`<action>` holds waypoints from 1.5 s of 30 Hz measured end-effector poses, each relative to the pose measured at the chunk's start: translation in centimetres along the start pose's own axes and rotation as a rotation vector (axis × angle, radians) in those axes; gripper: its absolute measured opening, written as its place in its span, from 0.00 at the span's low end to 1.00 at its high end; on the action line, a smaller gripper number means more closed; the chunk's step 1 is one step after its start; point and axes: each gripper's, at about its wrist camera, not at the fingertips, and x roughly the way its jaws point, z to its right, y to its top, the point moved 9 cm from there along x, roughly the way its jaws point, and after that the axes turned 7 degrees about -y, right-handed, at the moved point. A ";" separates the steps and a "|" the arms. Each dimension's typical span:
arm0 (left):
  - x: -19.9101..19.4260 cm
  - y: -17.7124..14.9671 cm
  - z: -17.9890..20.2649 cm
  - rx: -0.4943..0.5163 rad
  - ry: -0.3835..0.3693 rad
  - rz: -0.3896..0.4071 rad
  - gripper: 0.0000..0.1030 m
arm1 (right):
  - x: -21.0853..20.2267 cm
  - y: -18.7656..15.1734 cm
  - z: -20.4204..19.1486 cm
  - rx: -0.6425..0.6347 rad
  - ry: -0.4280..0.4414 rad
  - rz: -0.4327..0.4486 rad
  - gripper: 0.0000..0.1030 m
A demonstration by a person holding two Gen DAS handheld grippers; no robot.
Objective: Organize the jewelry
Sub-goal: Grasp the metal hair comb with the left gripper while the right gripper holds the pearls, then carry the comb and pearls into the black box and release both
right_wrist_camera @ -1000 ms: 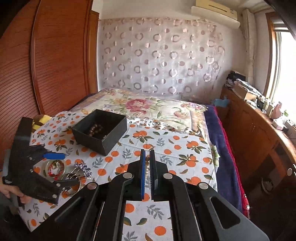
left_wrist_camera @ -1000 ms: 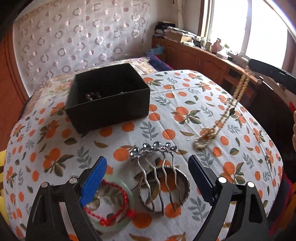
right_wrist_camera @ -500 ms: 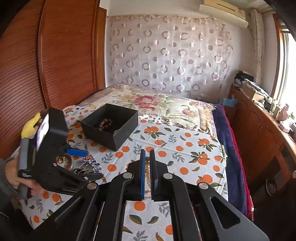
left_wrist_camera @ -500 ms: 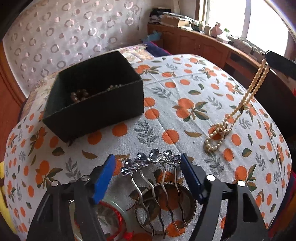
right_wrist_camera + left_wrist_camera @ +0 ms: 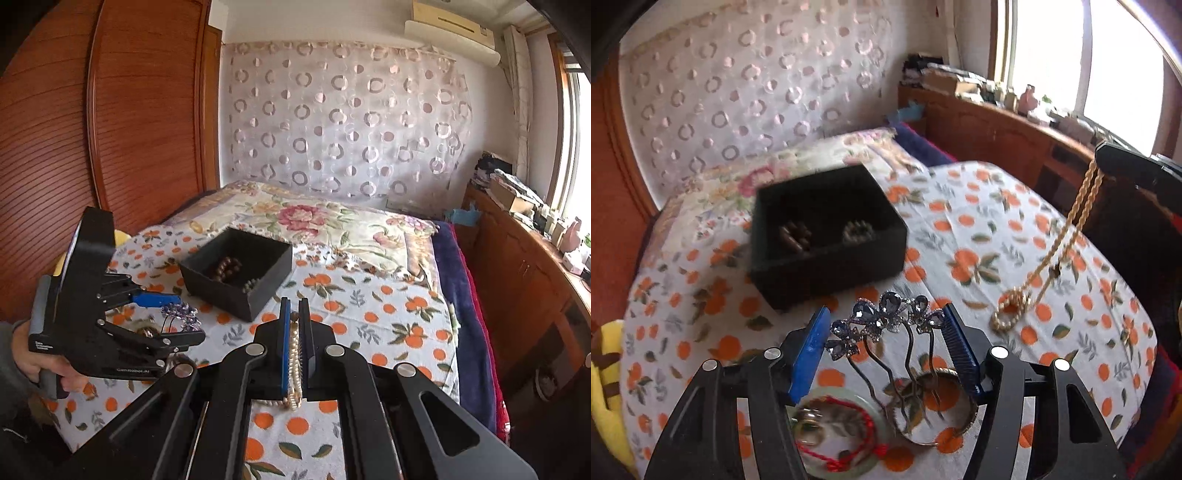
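My left gripper [image 5: 884, 325] is shut on a jewelled hair comb [image 5: 882, 321], lifted above the orange-print cloth; it also shows in the right wrist view [image 5: 181, 317]. My right gripper [image 5: 294, 314] is shut on a pearl necklace [image 5: 294, 354], which hangs from it down to the cloth [image 5: 1067, 240]. The open black box [image 5: 827, 229] [image 5: 240, 269] holds a dark bead bracelet [image 5: 794, 236] and a small piece [image 5: 855, 232].
A jade bangle with red cord [image 5: 834, 432] and a metal bangle [image 5: 934, 406] lie on the cloth under the left gripper. A floral bedspread [image 5: 314, 221], a wooden cabinet [image 5: 524, 266] and a window are behind and to the right.
The left gripper closed on the hair comb and lifted it off the bangle. The right gripper raised the necklace higher, most of it off the cloth.
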 end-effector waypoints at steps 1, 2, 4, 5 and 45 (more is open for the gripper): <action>-0.5 0.4 -0.2 -0.002 0.001 0.013 0.55 | -0.2 0.5 -0.2 -0.002 0.002 0.008 0.05; -1.0 0.8 -0.5 -0.010 0.000 0.024 0.55 | -0.3 0.9 -0.3 -0.003 0.002 0.015 0.05; -2.0 1.6 -1.0 -0.016 0.009 0.050 0.55 | -0.5 1.7 -0.6 -0.007 0.006 0.029 0.05; -2.2 1.8 -1.1 -0.016 0.014 0.057 0.55 | -0.7 2.2 -0.8 -0.010 0.008 0.036 0.05; -1.4 9.5 -7.8 -0.059 0.037 0.116 0.55 | 1.1 17.4 -1.9 -0.065 0.067 0.200 0.05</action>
